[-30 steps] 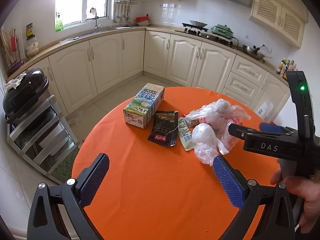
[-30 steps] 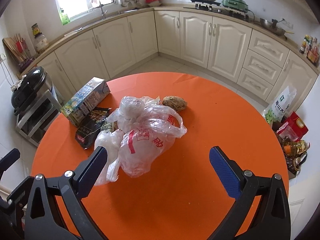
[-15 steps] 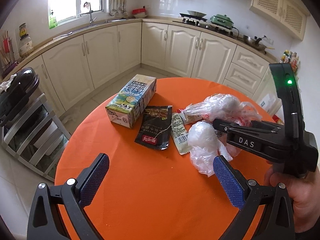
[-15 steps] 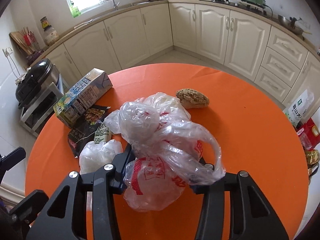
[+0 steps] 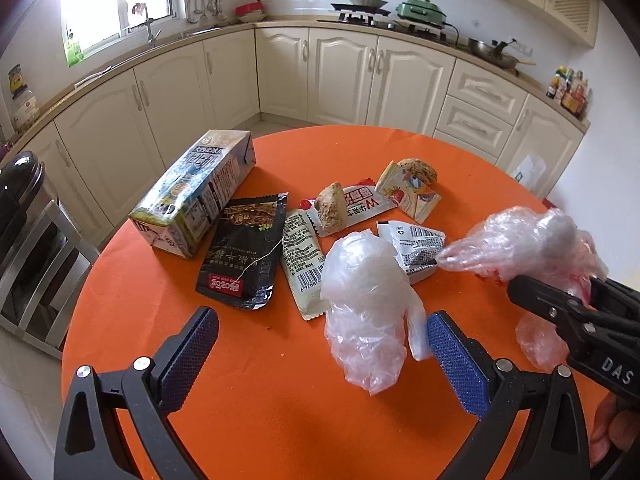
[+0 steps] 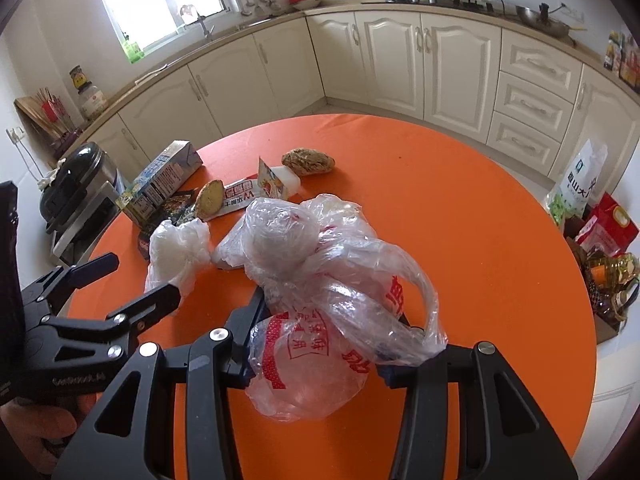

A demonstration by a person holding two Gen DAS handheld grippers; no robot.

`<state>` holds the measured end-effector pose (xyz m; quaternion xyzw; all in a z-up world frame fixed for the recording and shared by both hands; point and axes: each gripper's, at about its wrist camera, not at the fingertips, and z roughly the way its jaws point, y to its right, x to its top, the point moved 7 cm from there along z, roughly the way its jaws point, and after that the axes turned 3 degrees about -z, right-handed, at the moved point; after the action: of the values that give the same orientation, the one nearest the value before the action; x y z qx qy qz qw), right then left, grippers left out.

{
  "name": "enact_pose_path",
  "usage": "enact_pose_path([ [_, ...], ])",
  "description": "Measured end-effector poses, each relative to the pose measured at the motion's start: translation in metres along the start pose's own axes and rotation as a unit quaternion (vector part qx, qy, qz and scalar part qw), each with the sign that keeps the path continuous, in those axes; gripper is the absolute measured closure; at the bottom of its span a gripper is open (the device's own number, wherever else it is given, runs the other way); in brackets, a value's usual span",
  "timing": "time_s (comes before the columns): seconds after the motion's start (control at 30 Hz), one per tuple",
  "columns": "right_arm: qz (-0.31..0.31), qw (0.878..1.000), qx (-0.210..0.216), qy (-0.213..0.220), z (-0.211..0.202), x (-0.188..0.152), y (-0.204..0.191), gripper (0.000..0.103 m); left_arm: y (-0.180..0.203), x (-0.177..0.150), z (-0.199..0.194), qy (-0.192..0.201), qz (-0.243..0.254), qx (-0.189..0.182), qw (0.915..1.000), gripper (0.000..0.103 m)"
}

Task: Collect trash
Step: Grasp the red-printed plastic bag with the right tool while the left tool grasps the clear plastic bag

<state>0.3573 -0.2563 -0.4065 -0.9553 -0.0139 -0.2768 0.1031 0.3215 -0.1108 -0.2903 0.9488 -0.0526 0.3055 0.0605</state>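
My right gripper (image 6: 320,344) is shut on a clear plastic bag with red print (image 6: 320,280) and holds it lifted over the round orange table (image 6: 480,220); the bag also shows in the left wrist view (image 5: 532,244). My left gripper (image 5: 320,352) is open and empty, its right finger beside a smaller crumpled clear bag (image 5: 364,300). On the table beyond lie a milk carton (image 5: 196,192), a black wrapper (image 5: 244,256), a beige wrapper (image 5: 300,260), a red and white wrapper (image 5: 360,204), a white wrapper (image 5: 416,244), a small colourful carton (image 5: 408,196) and two bread pieces (image 5: 330,208).
Cream kitchen cabinets (image 5: 340,76) curve round behind the table. A metal rack with a black appliance (image 5: 20,208) stands on the left. Bags and bottles (image 6: 596,232) sit on the floor to the right of the table.
My right gripper closed on the printed plastic bag and lifted it back and to the right, uncovering wrappers and bread beneath. My left gripper moved forward toward the small clear bag, still open.
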Motion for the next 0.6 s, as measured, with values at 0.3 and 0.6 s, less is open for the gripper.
enact_pose_path([
  [0.3,-0.034,0.999,-0.025,-0.025,0.014,-0.008,0.002,0.031,0.0,0.009,0.037,-0.014,-0.008,-0.012,0.9998,0.027],
  [0.6,-0.045,0.998,-0.027,-0.036,0.031,-0.002,0.007,0.032,-0.014,0.012,0.036,-0.018,-0.006,-0.036,0.9992,0.063],
])
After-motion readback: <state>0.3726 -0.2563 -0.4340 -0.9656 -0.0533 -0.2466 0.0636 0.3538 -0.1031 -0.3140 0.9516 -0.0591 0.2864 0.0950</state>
